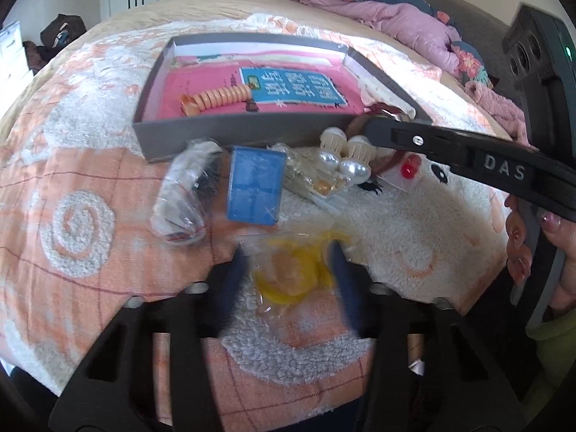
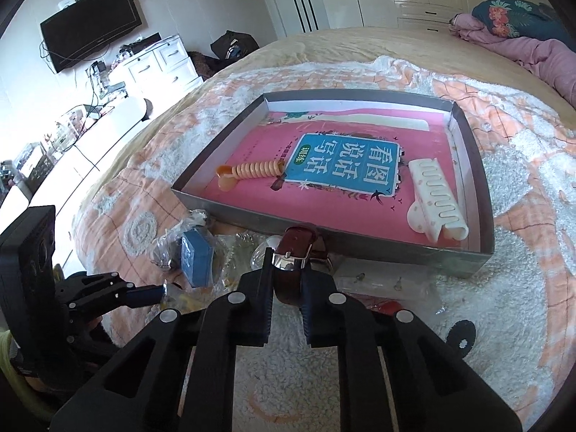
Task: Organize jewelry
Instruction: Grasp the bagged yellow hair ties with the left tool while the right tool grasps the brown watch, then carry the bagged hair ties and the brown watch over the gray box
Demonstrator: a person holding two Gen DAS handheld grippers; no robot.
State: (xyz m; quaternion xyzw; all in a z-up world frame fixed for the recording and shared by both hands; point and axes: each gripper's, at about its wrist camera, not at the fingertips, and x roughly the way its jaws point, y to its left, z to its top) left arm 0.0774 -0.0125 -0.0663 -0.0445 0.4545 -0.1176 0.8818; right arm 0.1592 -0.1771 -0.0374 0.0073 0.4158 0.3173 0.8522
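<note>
Right gripper (image 2: 286, 280) clenched on brown watch strap (image 2: 297, 243), held just above the gray tray (image 2: 378, 244) near wall for dropping in, left gripper (image 1: 288, 255) spread around bagged yellow piece (image 1: 291, 273) on blanket (image 1: 72, 198), not yet gripped

Bed (image 2: 324, 41) covered by orange-and-white fleece blanket (image 2: 504, 288). Lying on blanket: grey tray (image 2: 378, 248), blue box (image 1: 253, 189), pearl clips (image 1: 347, 154), clear bagged items (contents unclear).
</note>
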